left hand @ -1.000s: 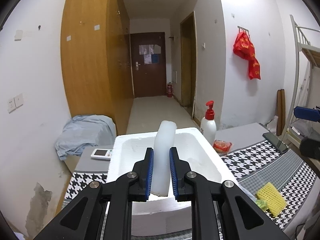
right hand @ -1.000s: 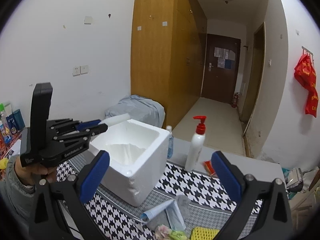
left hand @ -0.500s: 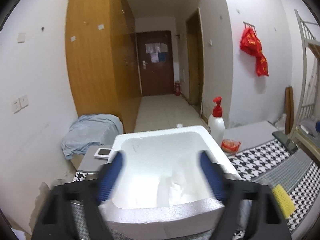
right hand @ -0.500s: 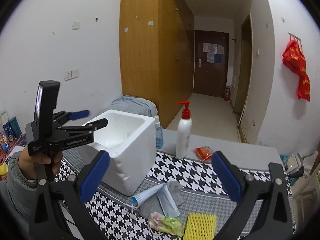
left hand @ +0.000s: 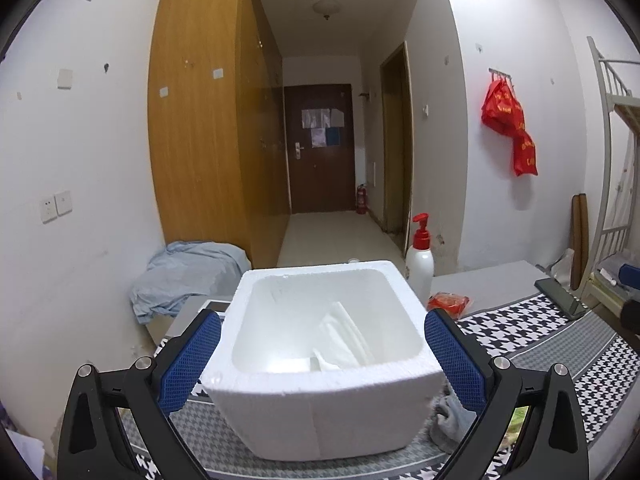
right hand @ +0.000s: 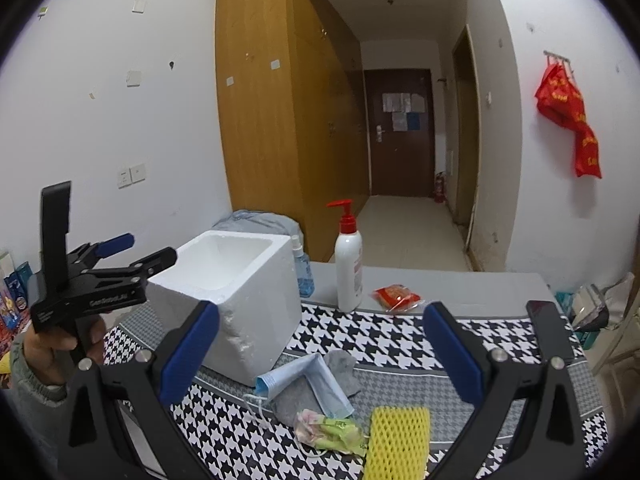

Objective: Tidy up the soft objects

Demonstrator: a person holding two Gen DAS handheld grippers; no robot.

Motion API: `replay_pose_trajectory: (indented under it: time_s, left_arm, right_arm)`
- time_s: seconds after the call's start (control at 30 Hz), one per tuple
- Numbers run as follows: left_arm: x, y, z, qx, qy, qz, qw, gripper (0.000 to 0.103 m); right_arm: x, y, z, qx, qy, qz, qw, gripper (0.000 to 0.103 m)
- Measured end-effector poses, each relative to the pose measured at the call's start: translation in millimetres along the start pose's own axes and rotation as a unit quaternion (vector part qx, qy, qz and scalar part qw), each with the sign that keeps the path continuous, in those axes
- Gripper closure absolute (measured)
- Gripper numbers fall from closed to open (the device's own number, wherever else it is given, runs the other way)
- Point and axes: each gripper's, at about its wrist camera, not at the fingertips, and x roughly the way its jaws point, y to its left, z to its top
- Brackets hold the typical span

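A white foam box (left hand: 320, 412) stands on the houndstooth cloth. A white soft foam sheet (left hand: 340, 340) lies inside it, against the right wall. My left gripper (left hand: 322, 320) hovers at the box's near rim, its jaws opening wide and nothing between the pads. Seen from the right wrist, the left gripper (right hand: 150, 246) is held by a hand left of the box (right hand: 256, 292). My right gripper (right hand: 320, 312) is open and empty above a blue face mask (right hand: 308, 380), a grey sock (right hand: 340, 364), a green wrapper (right hand: 336, 432) and a yellow foam net (right hand: 396, 440).
A pump bottle (right hand: 348, 272), a small blue spray bottle (right hand: 302, 272) and a red packet (right hand: 396, 296) stand behind the box. A dark phone (right hand: 548, 332) lies at the table's right edge. A bundle of grey-blue cloth (left hand: 188, 276) sits beyond the far left corner.
The left gripper let go of the white foam sheet, which dropped into the box, then spread wide and drew back. The right gripper sank towards the mask and sock.
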Motion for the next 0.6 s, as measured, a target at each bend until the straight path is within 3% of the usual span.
replay_pose_trajectory:
  time_s: [0.6]
  left_arm:
    - [-69,-9,-12,-0.002,-0.037,0.024,0.999,0.001]
  right_arm:
    - [-48,8,-19,-0.009,-0.041,-0.001,0.999,0.0]
